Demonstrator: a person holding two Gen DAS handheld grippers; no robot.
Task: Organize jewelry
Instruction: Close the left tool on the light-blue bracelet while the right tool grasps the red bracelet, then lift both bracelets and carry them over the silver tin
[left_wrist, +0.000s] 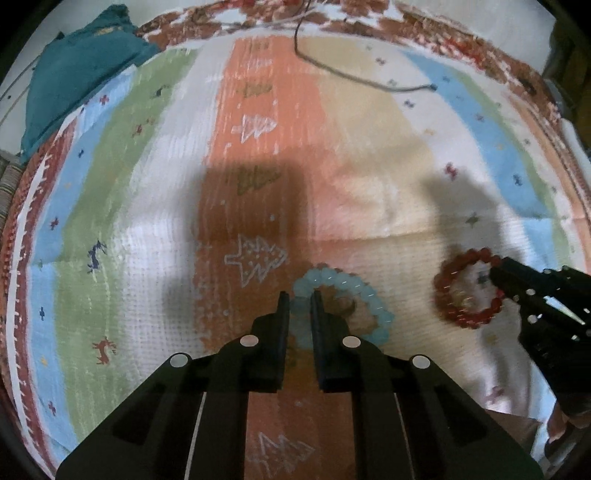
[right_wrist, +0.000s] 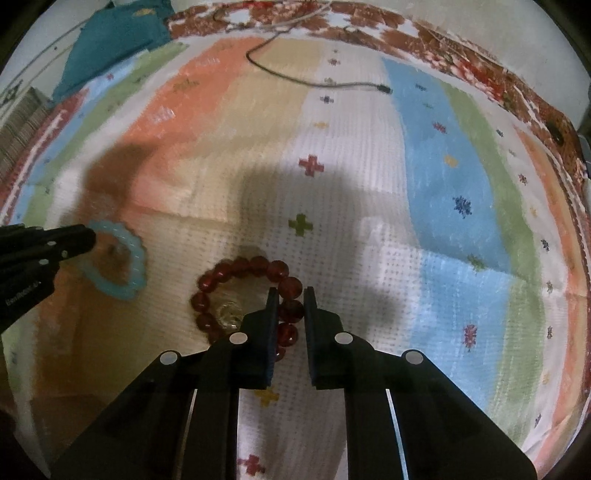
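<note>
A pale blue bead bracelet (left_wrist: 354, 291) lies over the striped cloth, and my left gripper (left_wrist: 300, 299) is shut on its near-left beads. In the right wrist view the same blue bracelet (right_wrist: 127, 273) shows at the left with the left gripper (right_wrist: 90, 236) pinching its edge. A dark red bead bracelet (right_wrist: 236, 271) with a small clear charm lies under my right gripper (right_wrist: 291, 295), which is shut on the beads at its right side. The left wrist view shows that red bracelet (left_wrist: 452, 291) at the right, gripped by the right gripper (left_wrist: 495, 267).
A striped, patterned cloth (left_wrist: 388, 155) covers the whole surface. A grey cable (left_wrist: 347, 74) snakes across the far side. A teal fabric bundle (left_wrist: 70, 77) sits at the far left corner. A hand (left_wrist: 561, 424) shows at the lower right.
</note>
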